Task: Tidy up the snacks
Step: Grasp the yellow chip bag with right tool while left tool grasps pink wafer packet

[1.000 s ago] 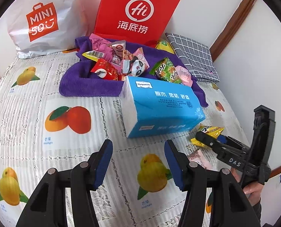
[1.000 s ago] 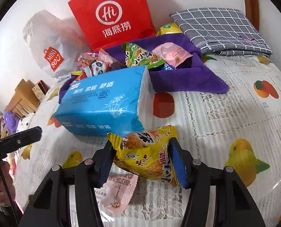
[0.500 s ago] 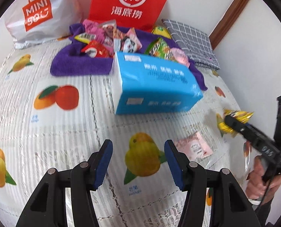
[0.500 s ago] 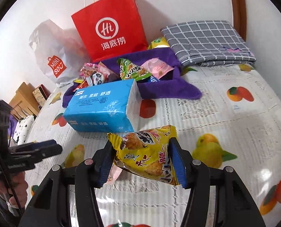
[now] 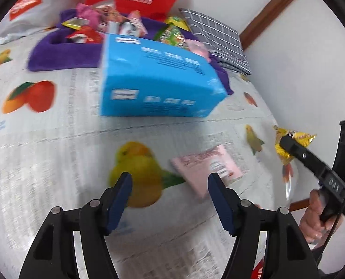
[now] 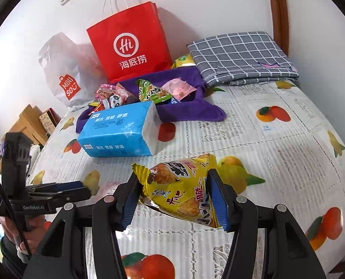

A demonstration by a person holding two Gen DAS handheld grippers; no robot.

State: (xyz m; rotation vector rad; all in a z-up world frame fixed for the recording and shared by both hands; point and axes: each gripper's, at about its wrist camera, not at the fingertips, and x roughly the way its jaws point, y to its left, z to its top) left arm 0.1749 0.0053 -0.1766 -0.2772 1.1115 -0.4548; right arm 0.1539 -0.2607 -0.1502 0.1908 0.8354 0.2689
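Observation:
My right gripper [image 6: 174, 186] is shut on a yellow snack packet [image 6: 181, 190], held above the fruit-print bedsheet [image 6: 277, 144]. The left wrist view shows that packet [image 5: 297, 137] at the far right, pinched in the right gripper [image 5: 286, 143]. My left gripper [image 5: 169, 181] hangs low over the sheet and its jaws are opening, with nothing pressed between the pads. A flat pink packet [image 5: 207, 167] lies on the sheet just ahead, partly under the right finger [image 5: 216, 186]. More snacks [image 6: 154, 93] lie heaped on a purple towel [image 6: 191, 109] at the back.
A blue tissue pack [image 6: 119, 134] lies in front of the towel. Behind it stand a red paper bag [image 6: 128, 44] and a white plastic bag [image 6: 65, 74]. A folded grey checked cloth [image 6: 239, 55] sits at the back right, near the wall. A hand [image 5: 311, 214] grips the right tool.
The left gripper came forward and down towards the pink packet, and its jaws widened. The right gripper rose and drew back from the tissue pack with the yellow packet.

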